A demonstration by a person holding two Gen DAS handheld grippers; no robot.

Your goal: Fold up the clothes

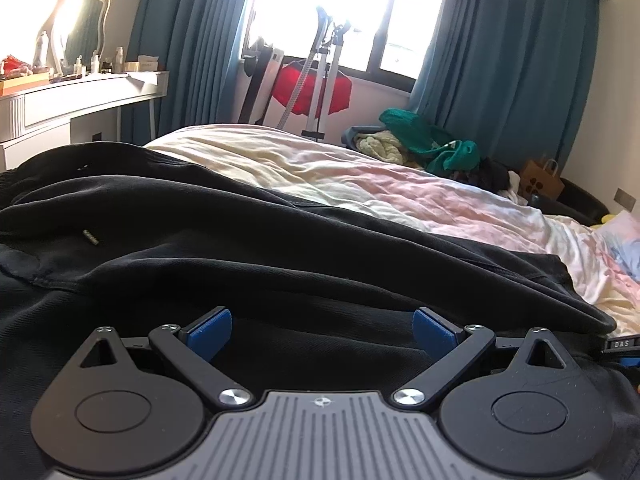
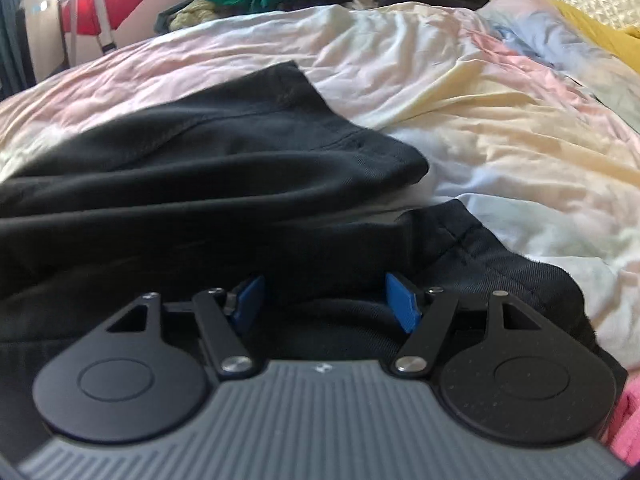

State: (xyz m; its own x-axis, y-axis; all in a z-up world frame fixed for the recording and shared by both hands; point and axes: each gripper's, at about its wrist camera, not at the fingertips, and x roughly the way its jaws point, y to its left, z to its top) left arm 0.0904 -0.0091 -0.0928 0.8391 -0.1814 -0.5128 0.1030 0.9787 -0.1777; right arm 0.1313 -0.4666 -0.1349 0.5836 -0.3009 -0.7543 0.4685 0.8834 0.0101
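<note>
Left tongs (image 1: 322, 330): spread wide, blue pads (image 1: 211, 331) well apart, gripping nothing, low over black cloth.
Right tongs (image 2: 326, 302): open too, a ridge of black fabric rising between the pads (image 2: 403, 307); touching or not, cannot tell.
Black garment (image 1: 200, 248): sprawled across the bed, rumpled in long folds, running under both tongs; hemmed ends (image 2: 352, 148) lying on the sheet ahead of the right tongs.
Bed sheet (image 2: 500, 120): pastel pink, yellow and white, creased, beyond the garment.
Far side: green clothes pile (image 1: 432, 140) past the bed, paper bag (image 1: 540, 180) beside it.
Backdrop: teal curtains (image 1: 500, 60), white dressing table (image 1: 80, 100) at left.
</note>
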